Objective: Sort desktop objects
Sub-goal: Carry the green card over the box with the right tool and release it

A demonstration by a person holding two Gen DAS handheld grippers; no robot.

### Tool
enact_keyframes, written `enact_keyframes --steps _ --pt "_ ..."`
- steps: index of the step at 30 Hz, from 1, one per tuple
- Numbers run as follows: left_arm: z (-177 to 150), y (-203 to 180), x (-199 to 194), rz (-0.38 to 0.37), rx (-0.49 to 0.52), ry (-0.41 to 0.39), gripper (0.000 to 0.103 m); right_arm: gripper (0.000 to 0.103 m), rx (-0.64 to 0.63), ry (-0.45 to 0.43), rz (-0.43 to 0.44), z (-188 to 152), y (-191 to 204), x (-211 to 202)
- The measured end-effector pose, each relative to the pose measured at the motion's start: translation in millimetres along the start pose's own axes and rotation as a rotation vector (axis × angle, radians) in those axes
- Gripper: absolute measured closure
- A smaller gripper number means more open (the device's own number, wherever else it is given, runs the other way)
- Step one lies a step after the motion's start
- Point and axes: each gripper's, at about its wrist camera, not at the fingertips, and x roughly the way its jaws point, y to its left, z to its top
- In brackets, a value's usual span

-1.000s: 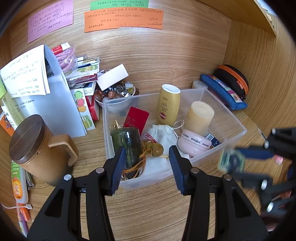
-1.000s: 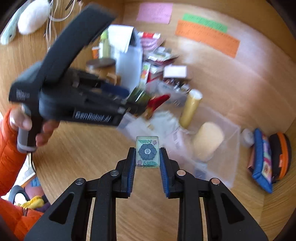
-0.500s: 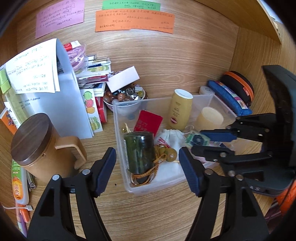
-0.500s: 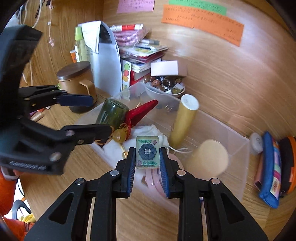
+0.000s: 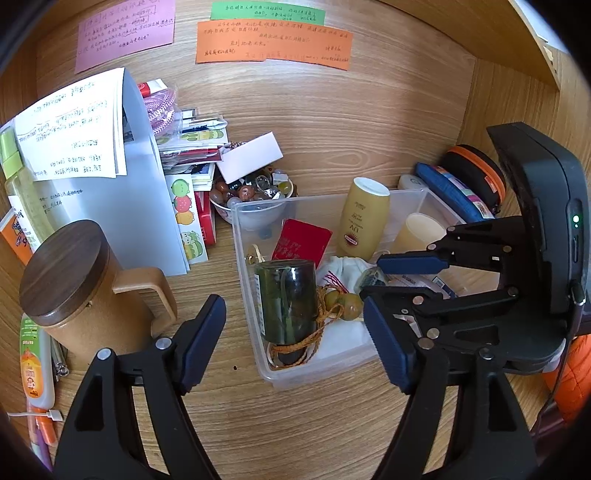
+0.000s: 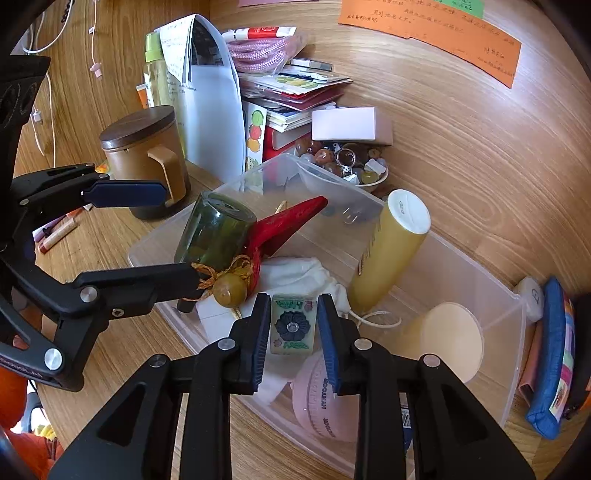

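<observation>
Only the right wrist view shows the tile (image 6: 292, 325) face-on: a small block with a dark flower, standing between the right gripper (image 6: 293, 334) fingers, whose jaws are opening; the pads sit at its sides, contact too close to call. It hangs over the clear bin (image 6: 515, 314), above a white pouch (image 6: 295, 275) and a pink jar (image 6: 319, 400).

From the left wrist view, the same tile (image 5: 373, 277) is a sliver at 3 o'clock, mostly hidden by the right gripper (image 5: 373, 284). The left gripper (image 5: 293, 341) has jaws opening wide, nothing between them, straddling the bin's (image 5: 314, 371) near corner, where a green bottle (image 5: 286, 301) lies on its side.

This view alone shows the pink note (image 5: 125, 33) at 11 o'clock. A brown mug (image 5: 79, 291) sits at 9 o'clock. A yellow bottle (image 5: 364, 218) leans in the bin.
</observation>
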Motion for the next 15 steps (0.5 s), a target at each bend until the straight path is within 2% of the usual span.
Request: enact_keyframes --steps 1,3,12,15 --pt "-0.6 -0.1 -1.1 -0.001 0.001 -0.002 0.024 0.076 0.001 -0.002 -0.003 -0.6 -0.1 -0.8" --pt "-1.8 -0.9 -3.8 -0.003 0.003 -0.007 0.022 0.066 0.008 -0.01 -0.007 -2.0 -1.1 -3.8" --pt "-6.4 -9.4 -14.3 -0.002 0.015 -0.021 0.015 0.061 0.032 -0.04 -0.038 -10.8 -7.2 -21.1" --pt "-8.7 -15.7 -18.9 -0.002 0.025 -0.024 0.015 0.051 0.036 -0.054 -0.064 -15.9 -9.1 -28.4"
